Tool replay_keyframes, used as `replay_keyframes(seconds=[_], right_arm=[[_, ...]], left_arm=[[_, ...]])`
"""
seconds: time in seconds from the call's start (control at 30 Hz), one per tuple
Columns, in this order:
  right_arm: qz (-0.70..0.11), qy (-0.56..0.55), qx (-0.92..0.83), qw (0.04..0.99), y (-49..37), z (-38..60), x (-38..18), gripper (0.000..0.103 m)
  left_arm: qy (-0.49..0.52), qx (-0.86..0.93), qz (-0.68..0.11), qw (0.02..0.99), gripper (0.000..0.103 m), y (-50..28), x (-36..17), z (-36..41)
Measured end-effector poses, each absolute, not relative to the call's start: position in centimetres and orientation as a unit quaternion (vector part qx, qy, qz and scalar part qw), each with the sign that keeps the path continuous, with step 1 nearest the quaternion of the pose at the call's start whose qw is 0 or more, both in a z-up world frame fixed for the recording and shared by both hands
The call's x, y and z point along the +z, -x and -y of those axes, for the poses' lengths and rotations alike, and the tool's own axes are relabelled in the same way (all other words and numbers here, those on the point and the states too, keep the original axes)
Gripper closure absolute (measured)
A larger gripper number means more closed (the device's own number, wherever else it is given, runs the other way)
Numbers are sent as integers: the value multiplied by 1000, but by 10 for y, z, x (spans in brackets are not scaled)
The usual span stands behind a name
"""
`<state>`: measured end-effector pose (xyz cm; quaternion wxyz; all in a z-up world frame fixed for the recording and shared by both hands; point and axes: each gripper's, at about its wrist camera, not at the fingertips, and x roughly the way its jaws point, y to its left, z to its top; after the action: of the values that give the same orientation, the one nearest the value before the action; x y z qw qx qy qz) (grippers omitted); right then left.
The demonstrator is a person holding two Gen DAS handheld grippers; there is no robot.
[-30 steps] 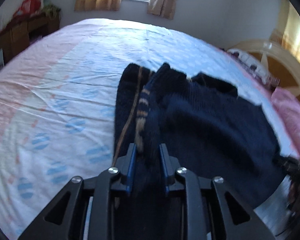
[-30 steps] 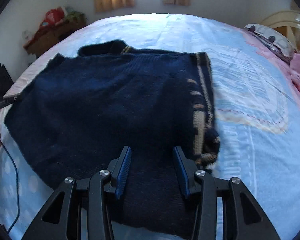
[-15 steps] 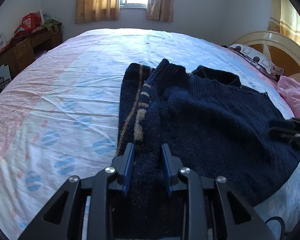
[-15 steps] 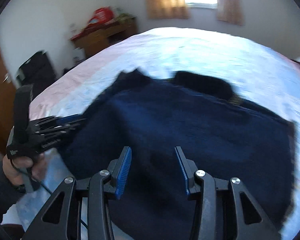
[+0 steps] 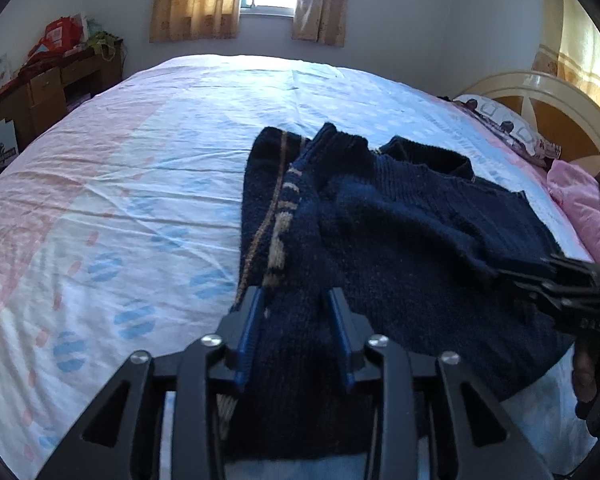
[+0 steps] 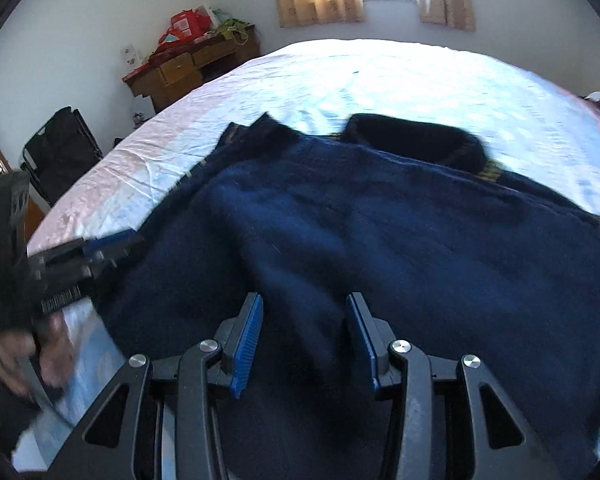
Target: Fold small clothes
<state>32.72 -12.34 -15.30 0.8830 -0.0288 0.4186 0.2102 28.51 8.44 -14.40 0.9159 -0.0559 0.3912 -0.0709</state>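
Left gripper (image 5: 296, 332): black angular frame with triangular cut-outs, silver round screw heads, blue ribbed pads on the inner faces of the jaws. Right gripper (image 6: 305, 330): same build, black frame, silver screws, blue ribbed pads. Seen side-on it carries a white printed marking on the black body.

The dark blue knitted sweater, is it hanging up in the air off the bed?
No, the dark blue knitted sweater lies spread on the pink and blue bed sheet.
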Motion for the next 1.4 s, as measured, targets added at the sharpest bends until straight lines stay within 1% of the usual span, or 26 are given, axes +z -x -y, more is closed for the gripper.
replay_keyframes(seconds=[0.03, 0.07, 0.1, 0.33, 0.43, 0.5, 0.57, 0.6, 0.63, 0.87, 0.93, 0.97, 1.0, 1.07, 1.17, 1.27, 1.4], right_arm=[[-414, 36, 195, 889, -317, 136, -150, 58], [-412, 40, 183, 892, -309, 148, -149, 58], [-411, 41, 173, 894, -301, 160, -148, 59], [-386, -9, 45, 921, -232, 294, -132, 59], [-402, -21, 32, 915, -224, 317, -142, 59], [-401, -29, 42, 915, -225, 318, -146, 59], [-423, -47, 50, 904, -235, 317, -157, 74], [-435, -51, 39, 898, -238, 318, -164, 80], [-436, -50, 35, 898, -237, 317, -166, 80], [-433, -25, 25, 901, -212, 312, -172, 80], [-433, -51, 28, 900, -216, 319, -167, 79], [-429, -62, 25, 901, -218, 323, -163, 78], [-422, -68, 19, 904, -219, 325, -159, 73], [-403, -67, 8, 913, -220, 322, -148, 72], [-382, -43, 17, 923, -221, 301, -134, 72], [-372, -5, 37, 928, -225, 270, -126, 63], [-367, 40, 99, 924, -239, 213, -122, 62]], left_arm=[[54, -66, -392, 916, 54, -282, -143, -86], [55, -63, -396, 915, 45, -279, -143, -88], [62, -65, -398, 913, 44, -275, -144, -91], [58, -66, -414, 906, 43, -263, -163, -98], [75, -60, -419, 903, 42, -263, -166, -100], [66, -56, -418, 904, 42, -262, -166, -97], [60, -54, -418, 905, 42, -260, -167, -96], [61, -54, -419, 904, 41, -259, -168, -97], [63, -54, -420, 904, 41, -257, -168, -98], [72, -59, -404, 910, 41, -248, -170, -103], [71, -57, -403, 911, 40, -247, -169, -103], [70, -55, -403, 911, 39, -246, -168, -102], [69, -51, -403, 911, 35, -245, -167, -103], [72, -38, -404, 911, 29, -242, -164, -105], [81, -38, -404, 910, 29, -237, -161, -110], [61, -25, -404, 912, 29, -233, -159, -113], [57, -26, -407, 911, 29, -230, -156, -119]])
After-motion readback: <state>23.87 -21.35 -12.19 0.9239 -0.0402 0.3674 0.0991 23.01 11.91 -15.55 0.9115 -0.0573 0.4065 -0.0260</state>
